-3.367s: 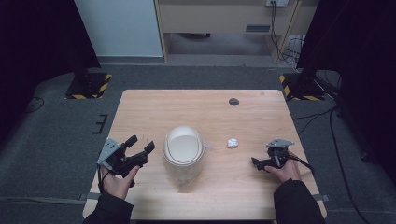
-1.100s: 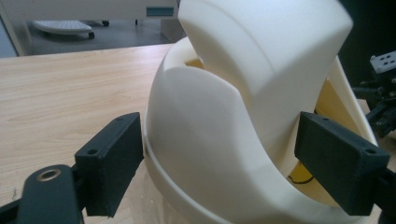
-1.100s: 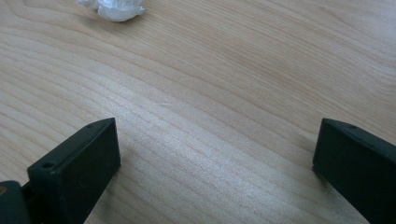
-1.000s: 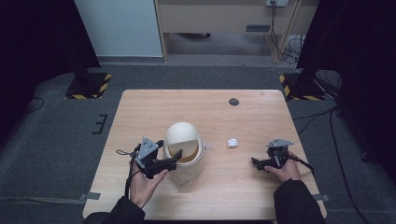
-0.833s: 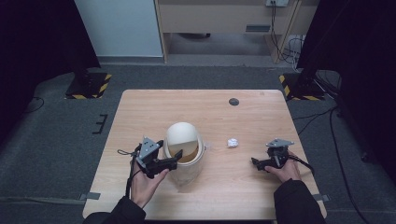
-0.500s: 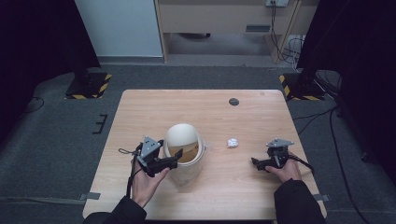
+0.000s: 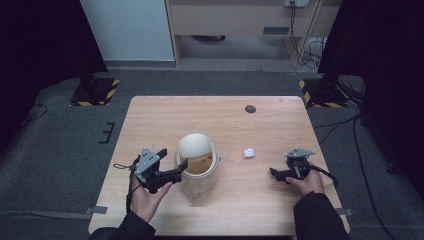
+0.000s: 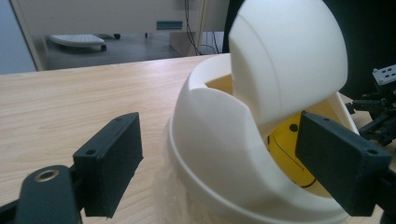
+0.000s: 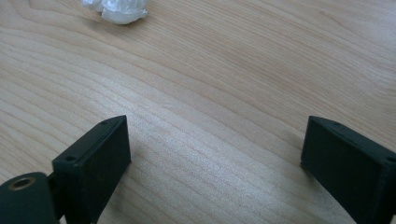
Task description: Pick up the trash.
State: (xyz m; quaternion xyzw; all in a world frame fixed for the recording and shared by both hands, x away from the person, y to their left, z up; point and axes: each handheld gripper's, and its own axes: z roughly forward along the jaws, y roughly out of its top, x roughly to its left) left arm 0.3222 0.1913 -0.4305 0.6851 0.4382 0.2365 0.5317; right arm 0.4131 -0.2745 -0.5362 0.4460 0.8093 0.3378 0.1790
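At the middle of the wooden table point(image 7: 280, 125) stands my cream swing-lid bin point(image 7: 196, 165), flap tilted inward. My left gripper point(image 7: 172, 172) straddles its rim, jaws wide, gripping nothing. My right gripper point(image 7: 278, 173) rests wide open near a crumpled paper ball point(image 7: 248, 152).

Left gripper point(image 8: 219, 158) jaws wide apart round cream lidded bin point(image 8: 243, 140); lid tipped, yellow inside; wood table point(image 8: 84, 107).
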